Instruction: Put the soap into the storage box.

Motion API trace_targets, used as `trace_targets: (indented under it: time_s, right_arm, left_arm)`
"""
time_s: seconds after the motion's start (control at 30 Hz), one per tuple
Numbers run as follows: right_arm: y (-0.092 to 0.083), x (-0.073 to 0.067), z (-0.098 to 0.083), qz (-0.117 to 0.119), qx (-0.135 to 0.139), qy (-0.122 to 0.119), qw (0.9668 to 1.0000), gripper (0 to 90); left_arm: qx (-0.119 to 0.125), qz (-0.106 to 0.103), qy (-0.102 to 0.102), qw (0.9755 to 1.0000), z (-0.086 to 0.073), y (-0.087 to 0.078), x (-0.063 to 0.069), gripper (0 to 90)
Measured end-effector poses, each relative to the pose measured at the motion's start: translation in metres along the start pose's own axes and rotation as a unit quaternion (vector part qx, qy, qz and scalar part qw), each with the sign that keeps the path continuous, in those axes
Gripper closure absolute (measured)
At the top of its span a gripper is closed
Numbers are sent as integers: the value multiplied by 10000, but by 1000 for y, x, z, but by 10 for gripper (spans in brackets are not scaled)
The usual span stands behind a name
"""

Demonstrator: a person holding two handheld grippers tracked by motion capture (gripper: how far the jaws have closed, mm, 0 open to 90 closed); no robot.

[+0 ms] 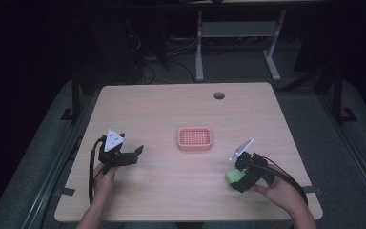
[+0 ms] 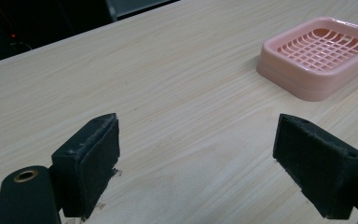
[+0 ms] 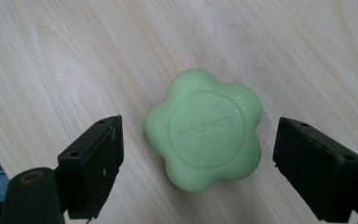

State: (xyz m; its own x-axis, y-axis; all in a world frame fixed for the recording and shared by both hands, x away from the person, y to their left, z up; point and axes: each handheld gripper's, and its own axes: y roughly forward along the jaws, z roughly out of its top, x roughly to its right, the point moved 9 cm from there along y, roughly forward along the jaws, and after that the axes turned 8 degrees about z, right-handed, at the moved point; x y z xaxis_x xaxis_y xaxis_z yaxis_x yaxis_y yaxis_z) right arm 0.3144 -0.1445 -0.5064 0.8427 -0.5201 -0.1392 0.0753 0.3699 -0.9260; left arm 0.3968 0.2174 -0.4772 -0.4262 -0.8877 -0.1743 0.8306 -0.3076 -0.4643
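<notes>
Soap bar sits between spread jaws at lower right of the table, pink dish waiting at centre.

Green flower-shaped soap [image 3: 203, 131] lies flat on the pale wood table [image 1: 171, 109], embossed face up, at the lower right of the high view. The right gripper [image 1: 240, 180] hangs over it with jaws wide apart on either side, touching nothing, apparently lined up for a pinch across the lobes. Raised lettering on the soap's round centre is too faint to read with confidence. At lower left, the left gripper [image 1: 138, 151] hovers with jaws likewise spread and empty, pointed toward the pink slatted soap dish [image 2: 319, 56], the likely destination, perhaps to steady it.
</notes>
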Motion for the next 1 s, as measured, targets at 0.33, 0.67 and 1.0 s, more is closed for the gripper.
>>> trace_targets:
  time_s: [0.33, 0.67, 1.0]
  right_arm:
    - [9, 3, 0, -21, -153, 41, 9999, 156]
    - [20, 4, 2, -25, -408, -1, 9992, 156]
    - [24, 6, 0, -78, -519, 55, 9986, 187]
  left_arm:
    - [3, -6, 3, 10000, 0, 0, 0, 143]
    - [5, -5, -12, 10000, 0, 0, 0, 143]
    - [5, -8, -23, 10000, 0, 0, 0, 143]
